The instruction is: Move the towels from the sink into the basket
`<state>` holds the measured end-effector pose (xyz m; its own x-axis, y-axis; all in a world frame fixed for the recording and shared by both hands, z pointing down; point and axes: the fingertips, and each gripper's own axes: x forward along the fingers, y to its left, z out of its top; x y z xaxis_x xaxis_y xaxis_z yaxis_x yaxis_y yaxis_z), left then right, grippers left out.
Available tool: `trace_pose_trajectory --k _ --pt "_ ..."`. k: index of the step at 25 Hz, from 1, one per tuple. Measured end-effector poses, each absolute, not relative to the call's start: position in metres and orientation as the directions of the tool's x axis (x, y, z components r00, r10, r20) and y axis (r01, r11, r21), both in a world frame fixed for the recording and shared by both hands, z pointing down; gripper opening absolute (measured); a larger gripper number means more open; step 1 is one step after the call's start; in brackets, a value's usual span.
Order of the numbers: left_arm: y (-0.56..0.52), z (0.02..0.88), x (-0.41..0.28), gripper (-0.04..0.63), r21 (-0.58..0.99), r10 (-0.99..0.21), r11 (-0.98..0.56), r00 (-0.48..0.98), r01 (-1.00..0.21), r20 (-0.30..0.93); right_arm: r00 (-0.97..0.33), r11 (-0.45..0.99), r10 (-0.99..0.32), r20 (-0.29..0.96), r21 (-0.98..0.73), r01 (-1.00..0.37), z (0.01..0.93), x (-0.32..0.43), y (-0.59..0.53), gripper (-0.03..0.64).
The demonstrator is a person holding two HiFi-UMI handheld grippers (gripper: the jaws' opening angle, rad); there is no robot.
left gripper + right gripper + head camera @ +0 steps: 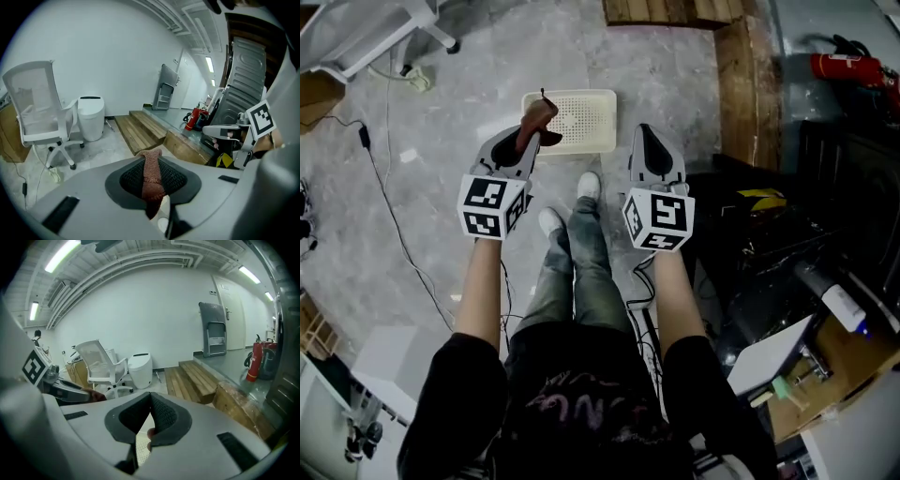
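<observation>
one towel (538, 120), one basket (586, 117), two tongs (532, 134) (648, 134)

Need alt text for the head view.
Seen from above, the left gripper holds a reddish-brown towel over a white perforated basket on the floor. The right gripper hangs beside it, jaws together and empty.

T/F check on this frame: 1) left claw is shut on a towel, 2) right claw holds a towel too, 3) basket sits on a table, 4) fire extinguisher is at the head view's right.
1) True. The left claw pinches the brown towel.
2) False. The right claw has its jaws together at the tips with nothing between them.
3) False. The white basket sits on the floor, ahead of the person's feet.
4) True. The red fire extinguisher lies at the upper right.
</observation>
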<state>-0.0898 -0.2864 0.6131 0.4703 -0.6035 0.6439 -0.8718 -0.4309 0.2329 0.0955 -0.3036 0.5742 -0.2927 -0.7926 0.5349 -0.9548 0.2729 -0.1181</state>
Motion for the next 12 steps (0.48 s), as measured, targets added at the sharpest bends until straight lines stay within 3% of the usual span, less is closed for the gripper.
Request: trace_pose_trajectory --k 12 --pt "-0.256 0.814 -0.095 0.077 0.266 -0.524 -0.404 0.459 -0.875 0.717 -0.338 0.316 -0.722 0.604 -0.147 -0.937 0.768 0.088 -0.287 0.015"
